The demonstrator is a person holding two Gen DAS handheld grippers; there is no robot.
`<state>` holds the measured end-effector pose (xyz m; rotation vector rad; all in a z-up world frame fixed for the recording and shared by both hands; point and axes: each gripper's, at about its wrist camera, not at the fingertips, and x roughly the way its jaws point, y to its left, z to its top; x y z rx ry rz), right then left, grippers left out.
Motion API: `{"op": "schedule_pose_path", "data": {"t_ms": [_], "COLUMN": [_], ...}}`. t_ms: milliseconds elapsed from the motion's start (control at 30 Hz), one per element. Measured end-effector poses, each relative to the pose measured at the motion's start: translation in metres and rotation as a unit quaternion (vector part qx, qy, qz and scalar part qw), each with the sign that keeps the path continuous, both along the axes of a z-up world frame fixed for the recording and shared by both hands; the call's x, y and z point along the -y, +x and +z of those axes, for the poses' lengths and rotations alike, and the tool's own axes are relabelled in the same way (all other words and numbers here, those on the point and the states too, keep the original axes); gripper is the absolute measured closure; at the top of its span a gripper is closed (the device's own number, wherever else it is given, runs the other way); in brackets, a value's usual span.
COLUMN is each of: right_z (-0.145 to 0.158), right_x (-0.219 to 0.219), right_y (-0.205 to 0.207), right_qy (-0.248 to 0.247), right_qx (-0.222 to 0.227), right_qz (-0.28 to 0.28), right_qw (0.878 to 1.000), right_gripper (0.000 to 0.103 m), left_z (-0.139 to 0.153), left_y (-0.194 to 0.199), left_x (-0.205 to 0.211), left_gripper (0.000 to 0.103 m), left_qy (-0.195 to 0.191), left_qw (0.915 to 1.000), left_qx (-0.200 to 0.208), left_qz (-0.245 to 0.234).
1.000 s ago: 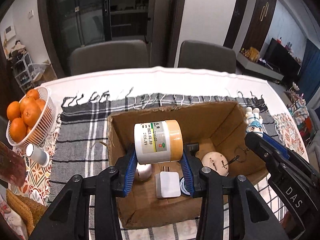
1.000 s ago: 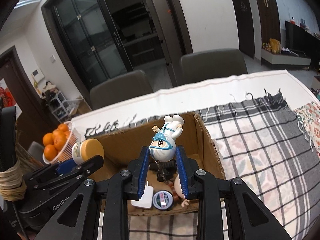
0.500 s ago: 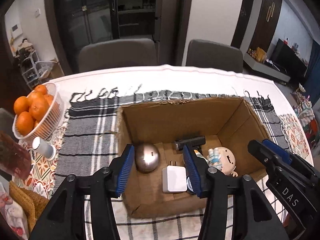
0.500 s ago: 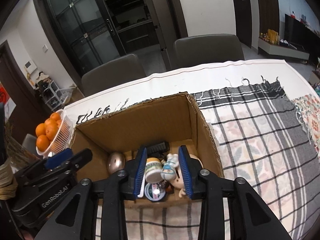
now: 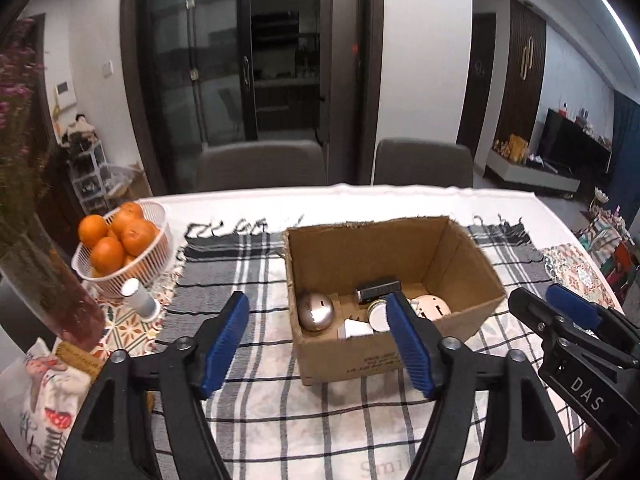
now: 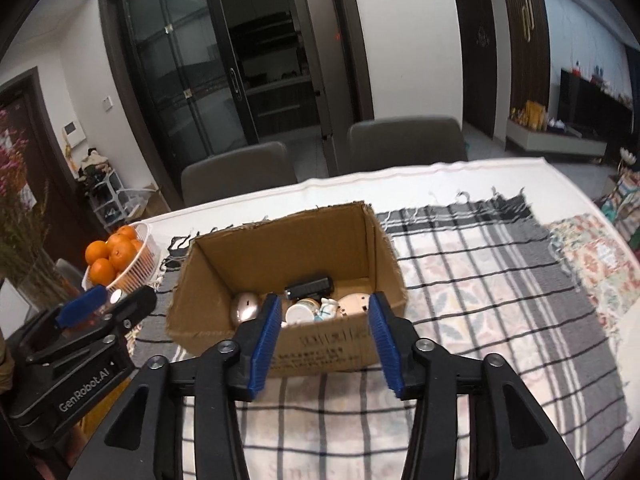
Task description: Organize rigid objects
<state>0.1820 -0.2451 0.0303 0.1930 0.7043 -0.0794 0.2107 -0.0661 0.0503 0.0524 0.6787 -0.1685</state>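
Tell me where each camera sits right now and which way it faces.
Left wrist: on the left gripper, above the near table edge, facing the box and chairs; its own open fingers show, with the right gripper at the right edge.
Right wrist: on the right gripper, beside it, facing the same way; its open fingers show, with the left gripper at lower left.
Shared: the box, its silver ball and the oranges.

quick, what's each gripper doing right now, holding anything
Left gripper: open, holding nothing, in front of the cardboard box.
Right gripper: open, holding nothing, also in front of the box.
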Motion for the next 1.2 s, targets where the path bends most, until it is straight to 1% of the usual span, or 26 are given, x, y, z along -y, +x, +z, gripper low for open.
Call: {"op": "schedule_pose_path", "data": {"t_ms": [33, 100, 133, 200, 233, 333, 367, 500, 600, 767, 933, 1200], "right_z": [0.003, 0.009, 0.012, 0.015, 0.016, 0.018, 0.018, 0.016, 0.014, 0.01, 0.006, 0.005], "right_x": [-0.002, -0.005, -0.007, -0.009, -0.01, -0.012, -0.013, -0.016, -0.016, -0.018, -0.021, -0.027], "right_y": [-0.007, -0.022, -0.029, -0.042, -0.049, -0.068, -0.076, -0.101, -0.117, -0.139, -0.157, -0.182], "right_qy": [-0.002, -0.003, -0.009, -0.011, -0.01, -0.012, -0.012, -0.023, -0.034, -0.044, -0.045, -0.041], "right_qx": [0.004, 0.015, 0.019, 0.025, 0.028, 0.04, 0.044, 0.059, 0.064, 0.066, 0.066, 0.076], "right_qz": [-0.001, -0.001, -0.001, 0.0, 0.002, -0.001, -0.004, -0.021, -0.033, -0.042, -0.044, -0.041], "right_qw": [1.0, 1.0, 1.0, 1.0, 1.0, 0.999, 0.999, 0.998, 0.997, 0.996, 0.996, 0.995], "right_gripper": [0.048, 0.047, 0.045, 0.039, 0.037, 0.031, 0.03, 0.023, 0.021, 0.021, 0.021, 0.021], "left_z": [0.002, 0.005, 0.007, 0.01, 0.01, 0.014, 0.014, 0.017, 0.015, 0.008, 0.003, 0.004], "left_y": [-0.007, -0.02, -0.029, -0.045, -0.053, -0.075, -0.082, -0.109, -0.125, -0.144, -0.165, -0.189], "left_x": [-0.002, -0.006, -0.01, -0.014, -0.014, -0.019, -0.02, -0.026, -0.03, -0.035, -0.039, -0.044], "left_gripper": [0.028, 0.027, 0.025, 0.021, 0.017, 0.01, 0.006, 0.0, 0.0, 0.0, 0.0, 0.0], "left_qy": [0.0, -0.003, -0.003, -0.002, 0.002, 0.012, 0.014, 0.021, 0.023, 0.015, 0.019, 0.01], "left_qw": [1.0, 0.9998, 0.9995, 0.9987, 0.9982, 0.9965, 0.996, 0.9928, 0.9916, 0.9923, 0.9914, 0.99], "left_qx": [0.008, 0.021, 0.03, 0.046, 0.055, 0.076, 0.082, 0.11, 0.118, 0.113, 0.121, 0.134], "left_qz": [0.002, 0.006, 0.011, 0.023, 0.026, 0.031, 0.033, 0.042, 0.047, 0.049, 0.045, 0.043]}}
